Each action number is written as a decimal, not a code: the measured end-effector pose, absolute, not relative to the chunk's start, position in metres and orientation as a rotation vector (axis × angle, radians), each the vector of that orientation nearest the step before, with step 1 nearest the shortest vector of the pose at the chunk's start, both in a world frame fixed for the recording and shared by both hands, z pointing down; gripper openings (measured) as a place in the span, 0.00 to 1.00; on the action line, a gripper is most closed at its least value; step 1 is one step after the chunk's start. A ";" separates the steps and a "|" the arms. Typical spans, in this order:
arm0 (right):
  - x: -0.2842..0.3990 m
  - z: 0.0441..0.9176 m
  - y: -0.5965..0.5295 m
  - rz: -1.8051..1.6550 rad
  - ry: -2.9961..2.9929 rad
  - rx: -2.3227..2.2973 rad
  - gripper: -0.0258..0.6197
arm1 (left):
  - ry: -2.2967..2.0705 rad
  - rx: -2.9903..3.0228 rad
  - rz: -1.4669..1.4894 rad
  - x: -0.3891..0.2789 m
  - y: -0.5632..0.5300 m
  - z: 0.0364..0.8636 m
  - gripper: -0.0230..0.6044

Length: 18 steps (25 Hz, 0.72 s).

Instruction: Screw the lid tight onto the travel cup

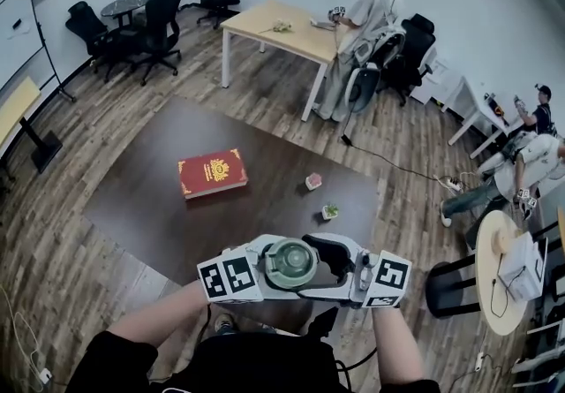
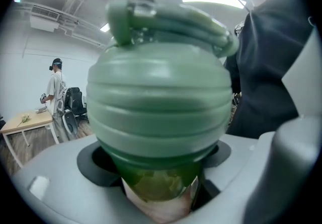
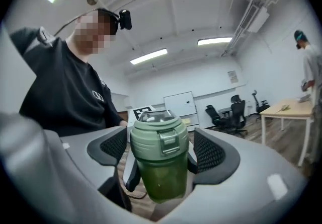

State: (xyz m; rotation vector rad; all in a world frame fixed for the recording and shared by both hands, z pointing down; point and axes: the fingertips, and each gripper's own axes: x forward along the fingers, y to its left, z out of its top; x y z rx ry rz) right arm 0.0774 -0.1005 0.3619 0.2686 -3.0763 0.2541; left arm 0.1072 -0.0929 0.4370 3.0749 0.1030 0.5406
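The travel cup is a green see-through cup with a pale green ribbed lid that has a clasp and a carry loop. It is held up in front of my chest, above the near table edge. My left gripper is shut on the cup's body; in the right gripper view its fingers clasp the body from behind. My right gripper faces the cup with its mesh pads on either side of the lid. A thin gap shows on each side, so the pads do not press on it.
A dark brown table below carries a red book, a small pink object and a small green one. A light wooden table with a person beside it stands behind. Office chairs are at back left, a round side table at right.
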 end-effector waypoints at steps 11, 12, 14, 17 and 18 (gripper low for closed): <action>0.068 0.348 -0.116 0.209 -3.140 0.936 0.62 | -0.099 3.064 0.566 0.100 -0.120 0.434 0.69; 0.068 0.349 -0.117 0.207 -3.094 1.100 0.62 | -0.114 3.054 0.567 0.100 -0.122 0.435 0.69; 0.066 0.352 -0.117 0.194 -2.973 1.374 0.62 | -0.127 3.035 0.567 0.101 -0.124 0.438 0.69; 0.066 0.354 -0.117 0.155 -2.864 1.564 0.62 | -0.119 3.017 0.547 0.104 -0.124 0.440 0.69; 0.066 0.354 -0.117 0.155 -2.871 1.557 0.62 | -0.115 3.015 0.541 0.105 -0.125 0.440 0.69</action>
